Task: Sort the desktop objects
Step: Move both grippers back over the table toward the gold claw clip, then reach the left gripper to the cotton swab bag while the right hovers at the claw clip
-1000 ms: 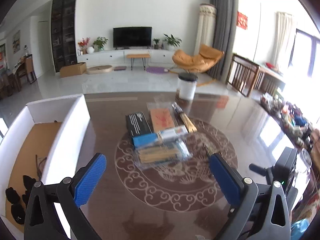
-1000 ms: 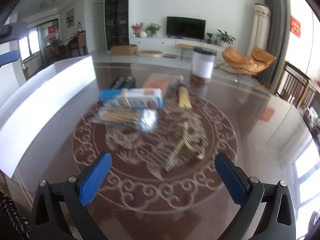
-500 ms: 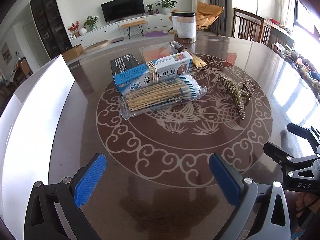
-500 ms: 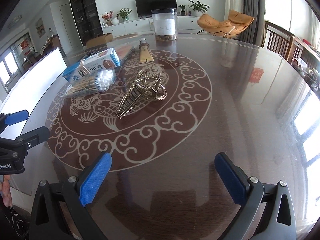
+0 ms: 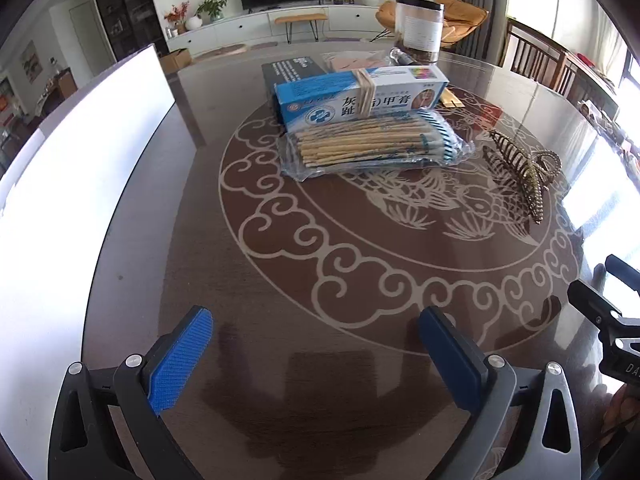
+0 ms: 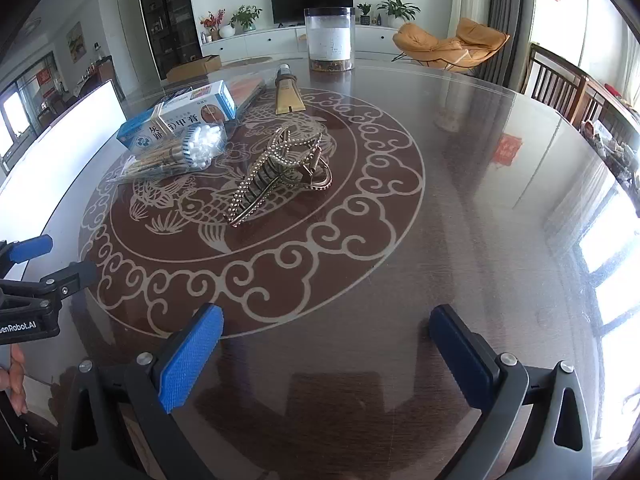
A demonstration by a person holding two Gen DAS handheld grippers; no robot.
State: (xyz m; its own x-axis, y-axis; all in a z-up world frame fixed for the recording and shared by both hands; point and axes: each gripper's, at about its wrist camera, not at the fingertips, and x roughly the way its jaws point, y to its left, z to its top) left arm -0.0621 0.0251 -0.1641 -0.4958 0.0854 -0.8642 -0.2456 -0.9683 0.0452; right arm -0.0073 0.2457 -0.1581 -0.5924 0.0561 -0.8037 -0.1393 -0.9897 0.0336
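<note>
we see a round glass-topped table (image 5: 280, 280) with a white box (image 5: 80, 184) along its left edge. on the table lie a blue-and-white carton (image 5: 360, 98), then touching its near side a bag of cotton swabs (image 5: 372, 148), then well right a gold hair claw (image 6: 276, 172). our left gripper (image 5: 316, 344) and right gripper (image 6: 324, 344) hang above the table, both spread wide, holding nothing.

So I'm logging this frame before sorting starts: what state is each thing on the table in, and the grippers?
Left gripper: open, empty, above the table.
Right gripper: open, empty.
Hair claw: lying on its side, untouched.
Cotton swab pack: sealed, lying flat.
Blue-and-white box: closed, rubber-banded.
Clear jar: upright, lidded.
Gold tube: capped, lying flat.
</note>
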